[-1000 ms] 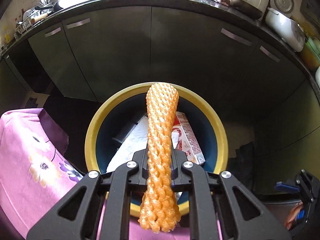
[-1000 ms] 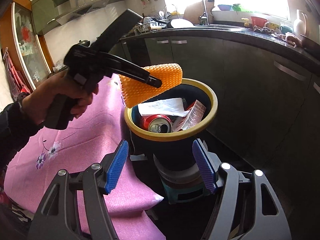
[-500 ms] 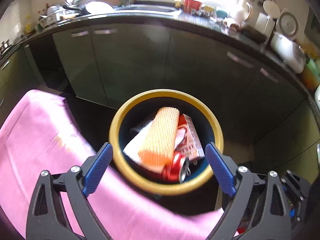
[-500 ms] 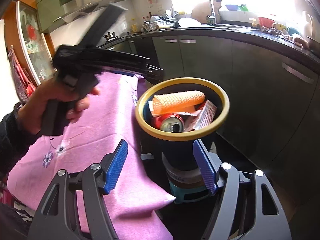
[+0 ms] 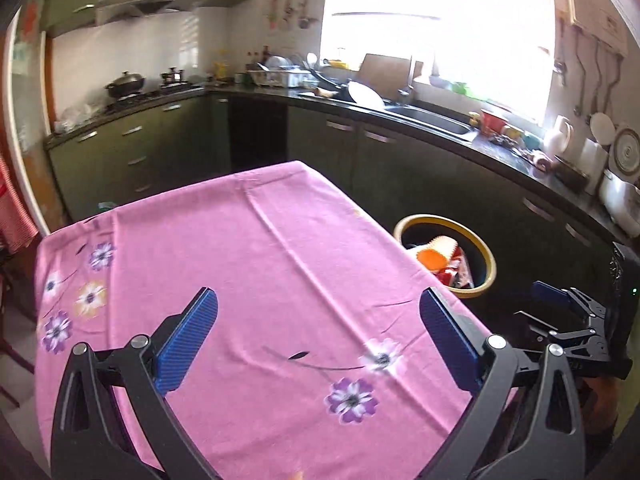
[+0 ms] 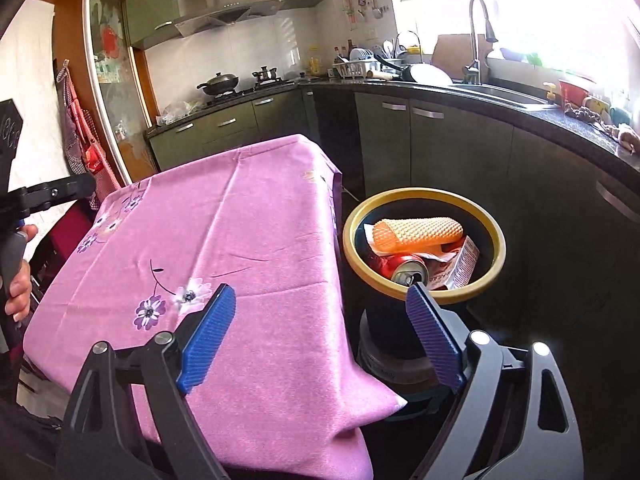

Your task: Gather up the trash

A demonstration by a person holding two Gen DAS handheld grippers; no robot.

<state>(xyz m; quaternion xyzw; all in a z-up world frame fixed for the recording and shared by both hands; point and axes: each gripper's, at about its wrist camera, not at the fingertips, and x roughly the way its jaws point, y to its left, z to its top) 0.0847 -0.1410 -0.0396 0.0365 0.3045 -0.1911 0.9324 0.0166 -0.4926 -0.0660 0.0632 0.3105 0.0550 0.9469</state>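
A: So how far along does the collecting look?

B: Nearly finished, by the look of it. The bin [image 6: 424,248] beside the table [image 5: 256,264] holds the orange foam net [image 6: 416,234] on top, with a red can [image 6: 404,270], a printed carton [image 6: 460,264] and some white paper beneath it.

A: And on the table?

B: The pink flowered cloth shows no trash in either view. Only the printed flowers break the surface, though the near edge is hidden behind the claws.

A: What are the claws doing?

B: The left claw [image 5: 316,344] hovers over the cloth, its jaws opening wide with nothing between them. The right claw [image 6: 320,340] points toward the table corner and the bin, jaws also opening, also empty.

A: So what is left?

B: Probably nothing on the table. Whether trash lies elsewhere, on the floor or behind the person's hand [image 6: 20,280] at the left edge, cannot be told from these 2 views.
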